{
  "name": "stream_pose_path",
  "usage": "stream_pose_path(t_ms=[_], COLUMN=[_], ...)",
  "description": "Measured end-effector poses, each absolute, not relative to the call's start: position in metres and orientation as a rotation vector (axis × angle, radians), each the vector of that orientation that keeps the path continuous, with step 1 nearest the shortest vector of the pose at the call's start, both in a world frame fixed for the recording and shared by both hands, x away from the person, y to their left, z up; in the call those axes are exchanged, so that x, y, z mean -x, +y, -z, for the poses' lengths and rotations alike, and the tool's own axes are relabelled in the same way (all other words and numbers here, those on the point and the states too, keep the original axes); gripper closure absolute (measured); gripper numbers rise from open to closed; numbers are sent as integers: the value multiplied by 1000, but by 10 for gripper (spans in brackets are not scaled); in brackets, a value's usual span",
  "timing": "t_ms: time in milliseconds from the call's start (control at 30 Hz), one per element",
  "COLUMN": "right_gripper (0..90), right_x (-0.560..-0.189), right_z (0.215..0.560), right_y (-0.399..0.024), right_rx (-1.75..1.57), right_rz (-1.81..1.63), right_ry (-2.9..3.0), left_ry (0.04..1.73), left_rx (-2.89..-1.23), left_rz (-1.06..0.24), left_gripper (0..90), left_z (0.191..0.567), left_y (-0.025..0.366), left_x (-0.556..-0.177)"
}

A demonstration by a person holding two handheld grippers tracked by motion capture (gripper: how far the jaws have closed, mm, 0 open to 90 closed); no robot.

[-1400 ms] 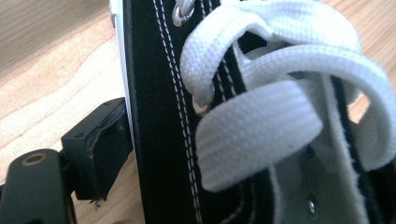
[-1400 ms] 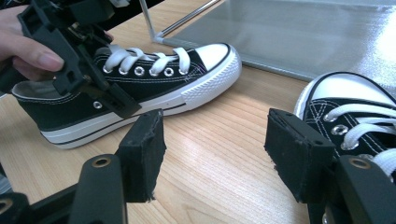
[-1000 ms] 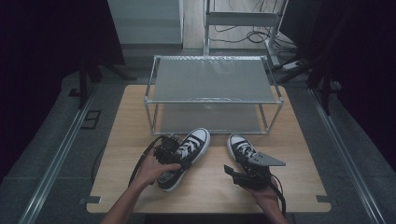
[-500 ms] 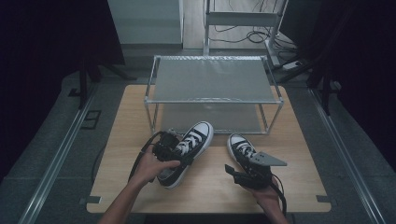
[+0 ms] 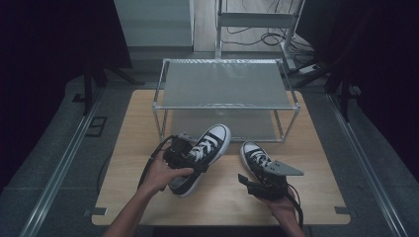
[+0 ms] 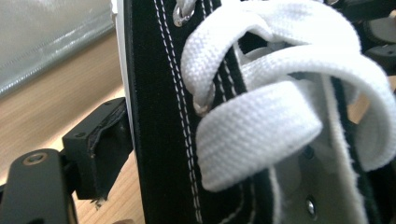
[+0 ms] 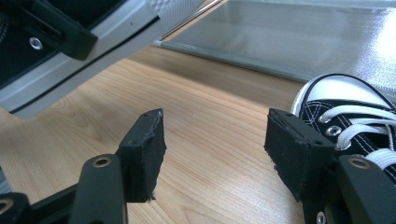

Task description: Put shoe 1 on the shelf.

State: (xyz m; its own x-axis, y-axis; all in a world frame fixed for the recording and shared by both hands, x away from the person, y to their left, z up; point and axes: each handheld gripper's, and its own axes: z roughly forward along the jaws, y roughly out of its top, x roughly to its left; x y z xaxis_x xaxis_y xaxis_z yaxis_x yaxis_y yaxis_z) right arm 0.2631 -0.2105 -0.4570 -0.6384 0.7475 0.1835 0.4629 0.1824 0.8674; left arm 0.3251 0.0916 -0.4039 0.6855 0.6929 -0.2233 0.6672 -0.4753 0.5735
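jaws of left gripper (image 5: 190, 159) clamp a sneaker (image 5: 203, 155), one hidden; right gripper (image 7: 212, 154) gapes empty.

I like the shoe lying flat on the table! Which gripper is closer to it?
Right. The right gripper sits beside the flat black-and-white canvas sneaker, jaws open; the left gripper holds the other raised sneaker, farther away.

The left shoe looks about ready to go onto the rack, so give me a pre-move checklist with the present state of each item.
1. Left gripper clamped on the lifted sneaker at its laced side: ok.
2. Sneaker's toe off the table: ok.
3. Rack's top shelf free of things: ok.
4. Lower shelf free: cannot tell, partly hidden.
5. Right gripper open, nothing between its jaws: ok.
6. Second sneaker flat on the table beside the right gripper: ok.
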Motion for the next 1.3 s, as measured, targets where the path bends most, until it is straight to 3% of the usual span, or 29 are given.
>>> stream_pose_path(t_ms=[1300], right_gripper=[381], right_x=[-264], right_z=[458], right_y=[-210], right_rx=[-1161], right_rz=[-1429], right_ry=[2183], left_ry=[973], left_rx=[-2157], left_rz=[-53], left_gripper=[153], left_z=[319], left_y=[70], left_x=[-360])
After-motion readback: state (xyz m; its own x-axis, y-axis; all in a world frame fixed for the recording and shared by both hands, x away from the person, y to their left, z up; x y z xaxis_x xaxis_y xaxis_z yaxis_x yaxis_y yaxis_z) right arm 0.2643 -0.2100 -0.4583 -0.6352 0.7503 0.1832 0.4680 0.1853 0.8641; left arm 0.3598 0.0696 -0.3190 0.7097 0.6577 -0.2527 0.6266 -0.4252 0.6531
